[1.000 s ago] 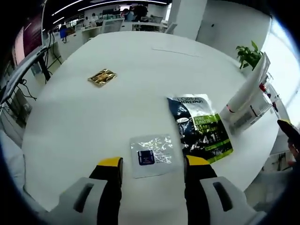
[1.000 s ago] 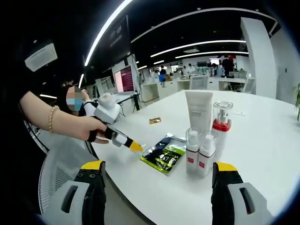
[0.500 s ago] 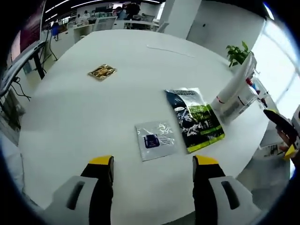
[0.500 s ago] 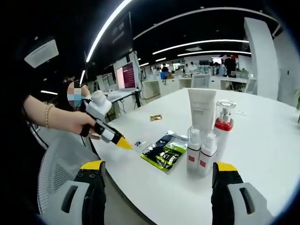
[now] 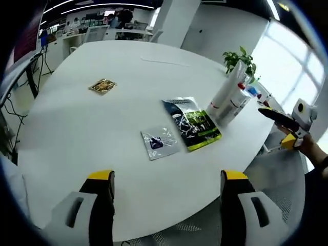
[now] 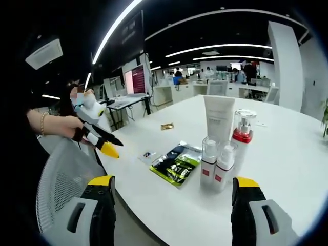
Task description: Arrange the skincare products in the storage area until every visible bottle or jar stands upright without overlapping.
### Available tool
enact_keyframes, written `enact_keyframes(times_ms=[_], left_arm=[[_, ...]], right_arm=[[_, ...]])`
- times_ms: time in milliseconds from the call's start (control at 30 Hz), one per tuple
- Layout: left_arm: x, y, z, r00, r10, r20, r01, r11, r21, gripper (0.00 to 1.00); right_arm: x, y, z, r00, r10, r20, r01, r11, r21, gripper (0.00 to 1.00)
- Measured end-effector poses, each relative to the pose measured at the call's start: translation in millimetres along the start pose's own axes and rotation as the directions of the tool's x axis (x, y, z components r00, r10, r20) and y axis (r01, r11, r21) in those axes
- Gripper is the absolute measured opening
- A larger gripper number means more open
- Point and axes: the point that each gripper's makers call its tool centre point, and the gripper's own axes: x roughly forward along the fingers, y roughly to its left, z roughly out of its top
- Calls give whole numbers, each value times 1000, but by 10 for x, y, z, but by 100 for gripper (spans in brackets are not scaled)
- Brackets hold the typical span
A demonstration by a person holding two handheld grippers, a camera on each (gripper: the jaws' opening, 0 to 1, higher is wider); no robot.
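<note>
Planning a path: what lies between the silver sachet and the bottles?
The green-and-black packet lies flat between the silver sachet and the bottles, in the left gripper view.

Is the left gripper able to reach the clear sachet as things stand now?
Probably yes. The left gripper is open and faces the clear sachet across bare table; nothing lies between. The green pouch lies beside it, apart.

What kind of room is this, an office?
Most likely an open-plan office: a big white table, rows of desks with a lit screen behind, and long ceiling light strips. Skincare bottles stand on the table.
</note>
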Motion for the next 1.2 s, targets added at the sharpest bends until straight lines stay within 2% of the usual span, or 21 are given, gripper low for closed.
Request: enact_keyframes(times_ms=[200,333,467,667,800,833,867,933,1033,1200], left_arm=[[-188,-36,-15,999,-43,6,42,999,24,87],[-309,-23,164,995,-65,77,63,998,25,94],[-436,-81,342,984,-80,159,81,997,0,99],[-510,-144,398,975,-78,208,80,997,0,99],[-439,-210,348,972,-73,224,74,997,3,99],[-416,-206,332,973,-72,219,72,997,6,99],[-412,-182,285,981,-65,181,62,998,21,98],[-405,-127,344,976,-43,213,36,999,37,97],[-385,-157,303,979,-59,196,56,998,22,96],[-378,-171,282,981,-48,189,48,999,7,95]], right_arm=[[14,-44,-37,1000,-14,-14,14,1000,-5,99],[15,-82,-35,1000,-20,-11,21,1000,17,99],[18,-83,-43,1000,-24,-12,25,999,29,99],[26,-85,-48,1000,-22,-17,23,999,26,99],[27,-85,-51,1000,-22,-19,22,999,25,99],[24,-79,-47,1000,-22,-18,22,999,26,99],[24,-78,-47,1000,-21,-18,22,999,25,99],[27,-78,-52,1000,-21,-20,22,999,24,99],[30,-71,-61,1000,-18,-24,19,1000,19,99],[30,-61,-64,999,-17,-28,18,1000,16,99]])
